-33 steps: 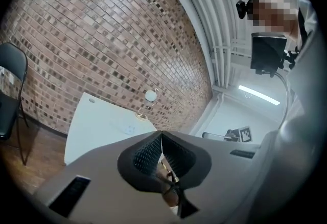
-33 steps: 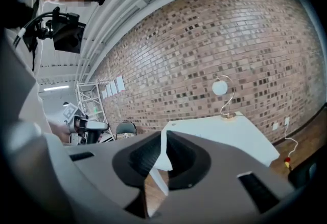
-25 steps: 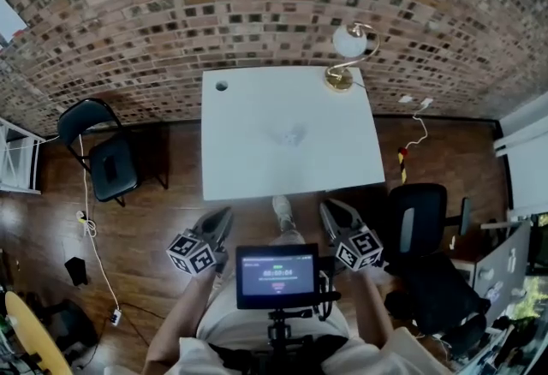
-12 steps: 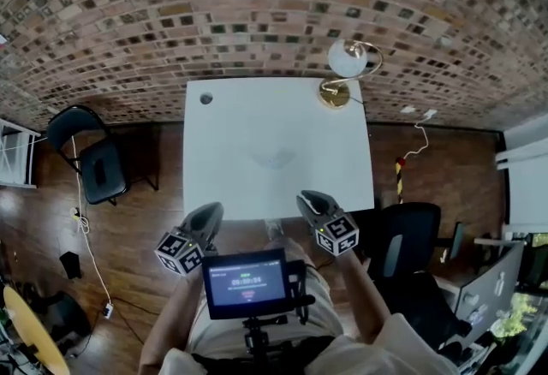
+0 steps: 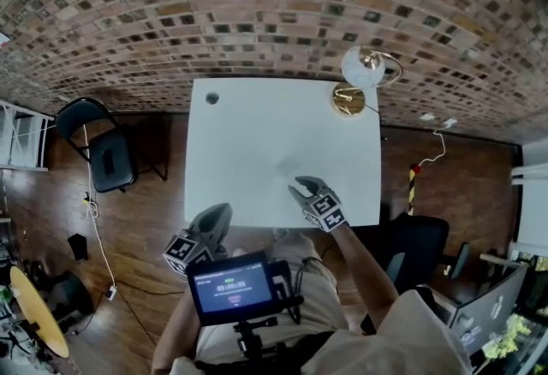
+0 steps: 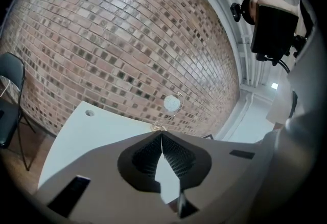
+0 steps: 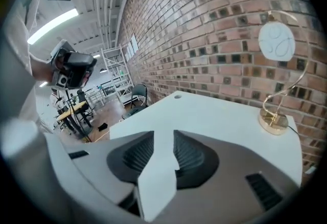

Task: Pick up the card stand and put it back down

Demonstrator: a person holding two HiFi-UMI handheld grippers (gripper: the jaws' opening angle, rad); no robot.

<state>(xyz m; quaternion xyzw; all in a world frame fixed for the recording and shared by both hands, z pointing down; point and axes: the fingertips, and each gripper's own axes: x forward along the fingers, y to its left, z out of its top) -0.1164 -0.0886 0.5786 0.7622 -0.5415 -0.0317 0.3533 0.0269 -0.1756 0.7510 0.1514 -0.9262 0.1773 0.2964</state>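
Two sets of jaws, two states. On the right gripper (image 7: 163,138): parted by a moderate gap and opening, nothing gripped, only bare white counter (image 7: 214,110) visible between the ribbed pads. Positioned over the near part of the counter, just inside its front edge, pointed toward the brick wall (image 7: 204,39). On the left gripper (image 6: 161,138): pressed together at the tips, empty, touching nothing. Held off the counter, just before its near edge, above the wooden floor (image 5: 145,219). Well apart from both, at the far right corner of the counter: the card stand (image 5: 348,99), upright, round gold base on the surface, curled gold wire rising to a round white card. Untouched by either gripper. At the far left corner, a small round hole (image 5: 211,98). Left of the counter, a black chair (image 5: 107,159). Nearest the person, a small screen (image 5: 233,286) on a mount.
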